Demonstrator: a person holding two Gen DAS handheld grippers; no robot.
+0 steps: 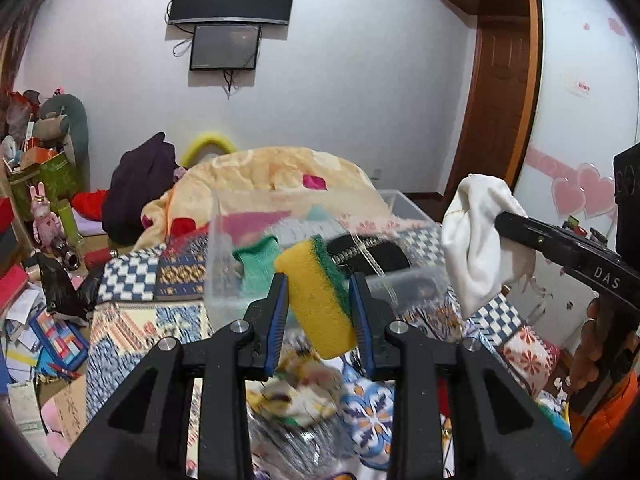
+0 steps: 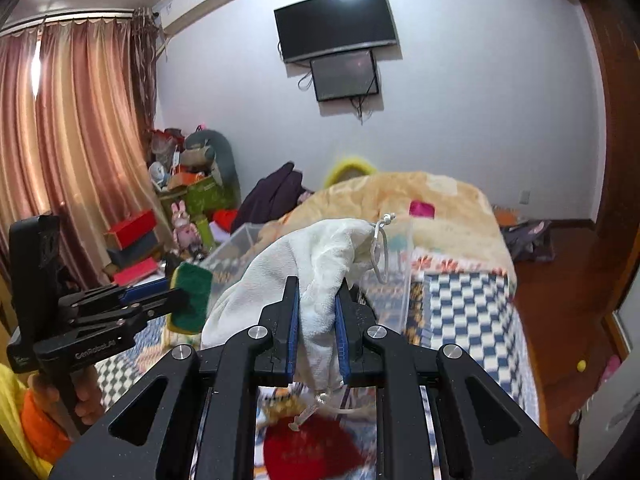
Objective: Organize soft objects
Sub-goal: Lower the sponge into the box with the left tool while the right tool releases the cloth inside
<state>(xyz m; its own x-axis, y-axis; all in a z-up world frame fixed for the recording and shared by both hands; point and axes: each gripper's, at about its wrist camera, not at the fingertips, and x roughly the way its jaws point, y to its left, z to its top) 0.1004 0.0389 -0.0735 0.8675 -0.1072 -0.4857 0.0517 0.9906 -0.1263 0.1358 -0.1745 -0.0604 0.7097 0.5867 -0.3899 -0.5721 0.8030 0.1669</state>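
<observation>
My left gripper (image 1: 319, 280) is shut on a yellow sponge with a green scouring side (image 1: 316, 292), held in the air in front of a clear plastic bin (image 1: 224, 280) on the bed. The bin holds a green sock (image 1: 256, 258), a pink cloth and a black item. My right gripper (image 2: 317, 286) is shut on a white drawstring pouch (image 2: 316, 256), held above the bin's near side (image 2: 404, 300). The pouch (image 1: 476, 236) and right gripper (image 1: 504, 220) show at the right of the left wrist view. The sponge (image 2: 192, 292) and left gripper (image 2: 180, 294) show at the left of the right wrist view.
The bed has a patterned quilt (image 1: 132, 320) and a peach blanket (image 1: 280, 172) behind the bin. A red soft item (image 2: 308, 448) lies below my right gripper. Clutter, boxes and toys (image 1: 44, 184) fill the left side. A wooden door (image 1: 496, 100) stands at the right.
</observation>
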